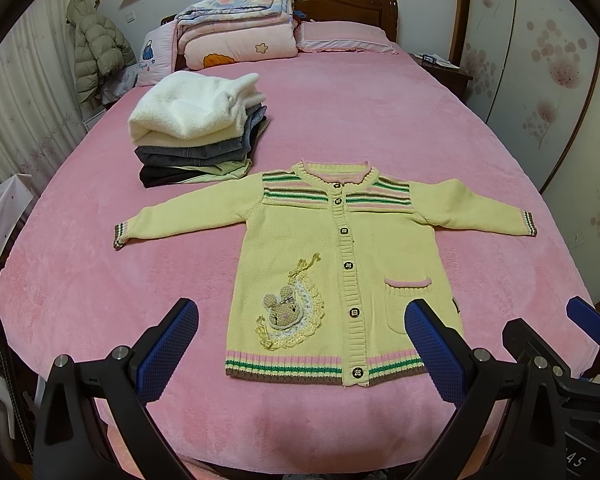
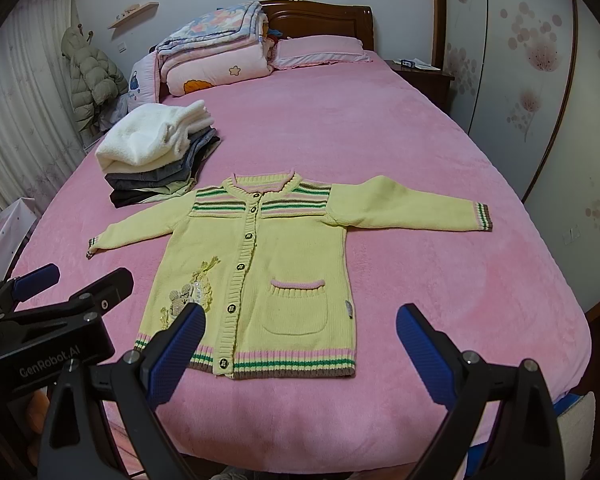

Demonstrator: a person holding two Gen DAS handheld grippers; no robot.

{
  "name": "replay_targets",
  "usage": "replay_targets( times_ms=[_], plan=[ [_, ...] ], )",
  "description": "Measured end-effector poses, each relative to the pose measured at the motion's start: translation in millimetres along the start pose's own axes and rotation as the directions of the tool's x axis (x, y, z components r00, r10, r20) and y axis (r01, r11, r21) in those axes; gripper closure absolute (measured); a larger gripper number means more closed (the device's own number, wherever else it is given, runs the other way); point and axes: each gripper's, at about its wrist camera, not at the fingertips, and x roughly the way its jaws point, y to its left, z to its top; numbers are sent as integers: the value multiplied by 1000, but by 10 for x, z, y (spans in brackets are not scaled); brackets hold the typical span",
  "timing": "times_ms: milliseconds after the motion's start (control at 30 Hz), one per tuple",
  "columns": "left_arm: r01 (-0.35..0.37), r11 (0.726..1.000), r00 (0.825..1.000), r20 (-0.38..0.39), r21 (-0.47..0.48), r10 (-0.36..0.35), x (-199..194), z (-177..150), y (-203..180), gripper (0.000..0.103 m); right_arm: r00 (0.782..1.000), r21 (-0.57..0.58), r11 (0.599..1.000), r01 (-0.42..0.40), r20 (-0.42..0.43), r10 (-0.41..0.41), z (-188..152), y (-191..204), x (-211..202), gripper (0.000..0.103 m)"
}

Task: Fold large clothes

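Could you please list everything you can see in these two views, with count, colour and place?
Cardigan: one, yellow with striped trim, flat on the bed, sleeves spread.
Folded clothes: one stack, white on top, grey and black below, beyond the cardigan's left sleeve.
Quilts: one pile, pink and blue, at the headboard.
Pillow: one, pink, beside the quilts.
Bed cover: one, pink.
Jacket: one, olive, hanging at left.
Left tool: open, above the hem.
Right tool: open, above the hem.

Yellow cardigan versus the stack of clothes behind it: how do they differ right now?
The yellow cardigan lies spread flat, buttoned, both sleeves stretched out; the stack of clothes is already folded and piled in layers. The cardigan sits near the foot edge of the pink bed, between both open grippers; the stack sits farther back, to the left. The cardigan is one garment; the stack holds several, white on top. Both rest on the bed, ungripped.
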Motion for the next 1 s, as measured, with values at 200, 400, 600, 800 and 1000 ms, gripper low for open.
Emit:
replay_targets(
  times_ms=[200,400,600,800,1000],
  plan=[
    [-1,1000,1000,-1,-2,1,-33,-7,51,1,1000,-1,1000,1,0,-1,13,-10,-2,6],
    [-3,1000,1000,-6,2,3,-23,-5,69,1,1000,5,1000,2,-9,-2,-17,-27,41,6],
    [-10,1000,1000,-10,13,10,26,-2,18,1,1000,17,1000,1,-16,0,-27,-69,117,6],
    [-15,1000,1000,-18,21,15,82,21,-56,1,1000,29,1000,-3,-19,4,-25,-118,155,6],
    [-32,999,999,-19,41,32,123,78,-138,1,1000,35,999,-8,-15,8,13,-176,207,6]
  ],
)
